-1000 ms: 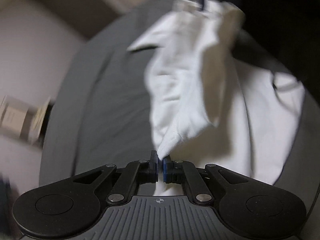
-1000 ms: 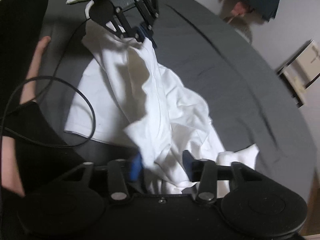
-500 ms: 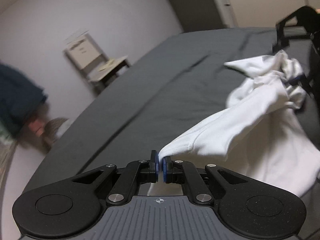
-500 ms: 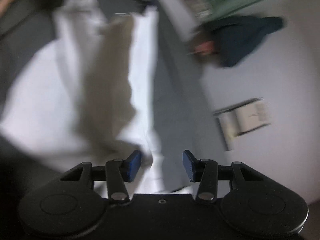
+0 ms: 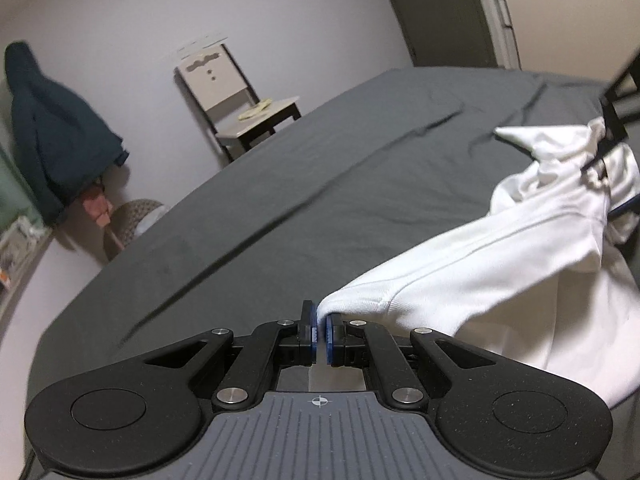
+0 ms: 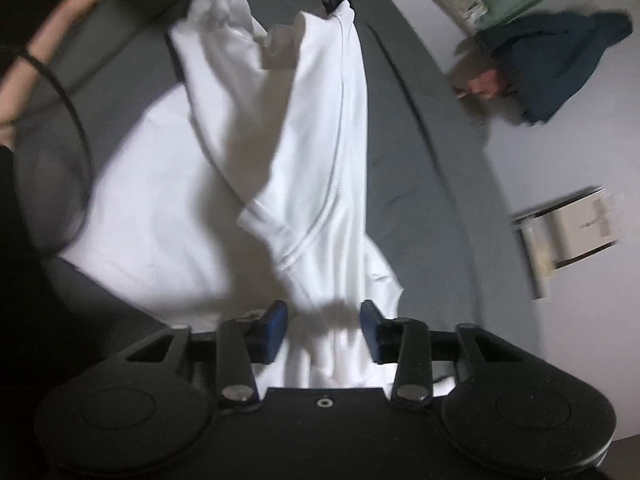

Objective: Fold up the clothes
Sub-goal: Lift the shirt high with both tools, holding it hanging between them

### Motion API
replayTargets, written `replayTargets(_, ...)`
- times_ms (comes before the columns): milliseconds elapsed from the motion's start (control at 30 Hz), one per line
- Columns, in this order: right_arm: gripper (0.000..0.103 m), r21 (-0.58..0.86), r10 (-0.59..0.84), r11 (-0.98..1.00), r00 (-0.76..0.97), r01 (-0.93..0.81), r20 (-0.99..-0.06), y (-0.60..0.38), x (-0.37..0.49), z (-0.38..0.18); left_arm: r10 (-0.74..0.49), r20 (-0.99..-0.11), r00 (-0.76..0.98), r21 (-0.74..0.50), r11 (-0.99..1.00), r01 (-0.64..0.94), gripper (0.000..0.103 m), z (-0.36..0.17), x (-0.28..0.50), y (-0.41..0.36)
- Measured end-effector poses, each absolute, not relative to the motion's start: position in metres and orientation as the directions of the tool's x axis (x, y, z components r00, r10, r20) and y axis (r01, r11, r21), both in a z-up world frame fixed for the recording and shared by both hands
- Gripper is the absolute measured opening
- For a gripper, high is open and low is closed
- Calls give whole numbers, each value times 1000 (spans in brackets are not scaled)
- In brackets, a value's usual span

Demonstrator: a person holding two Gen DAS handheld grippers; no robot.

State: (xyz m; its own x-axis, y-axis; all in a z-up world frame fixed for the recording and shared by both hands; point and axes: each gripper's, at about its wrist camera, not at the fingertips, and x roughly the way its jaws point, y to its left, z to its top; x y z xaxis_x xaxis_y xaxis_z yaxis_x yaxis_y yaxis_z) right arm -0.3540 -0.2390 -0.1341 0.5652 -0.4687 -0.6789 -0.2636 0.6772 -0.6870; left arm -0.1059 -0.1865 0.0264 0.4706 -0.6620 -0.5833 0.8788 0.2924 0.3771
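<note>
White shirt (image 5: 500, 264) stretches from the pinching left gripper (image 5: 319, 330) toward the right gripper (image 6: 324, 326), whose wide jaws straddle bunched cloth

wall (image 5: 120, 20) pale | chair (image 5: 236, 92) against it | dark jacket (image 5: 52, 128) hanging | door (image 5: 440, 12)

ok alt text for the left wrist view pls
The left gripper is shut on the edge of a white shirt, which stretches up to the right above a grey bed. A chair and a dark jacket stand by the wall behind.
</note>
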Motion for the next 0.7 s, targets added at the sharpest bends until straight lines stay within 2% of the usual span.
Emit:
replayTargets(100, 6, -749, -540, 637, 589, -180, -601, -242, -347, -136, -666, -560, 493, 373, 328, 868, 4, 32, -109, -184)
replayTargets(200, 5, -790, -596, 614, 661, 10, -455, -248, -349, -114, -667, -499, 553, 387, 399, 831, 4, 48, -118, -179)
replayTargets(300, 4, -739, -631, 623, 723, 257, -281, -254, -360, -63, -668, -393, 632, 405, 491, 771, 4, 76, -130, -169)
replayTargets(433, 4, -674, -678, 529, 734, 516, 29, -255, -378, 11, -661, -133, 738, 494, 601, 628, 4, 143, -166, -153)
replayTargets(567, 4, -542, -676, 402, 638, 738, 368, -237, -410, 95, -629, 148, 763, 534, 700, 474, 5, 220, -212, -133)
replayTargets(700, 4, -401, -608, 345, 528, 848, 593, -209, -453, 164, -558, 410, 721, 513, 795, 323, 5, 290, -266, -107)
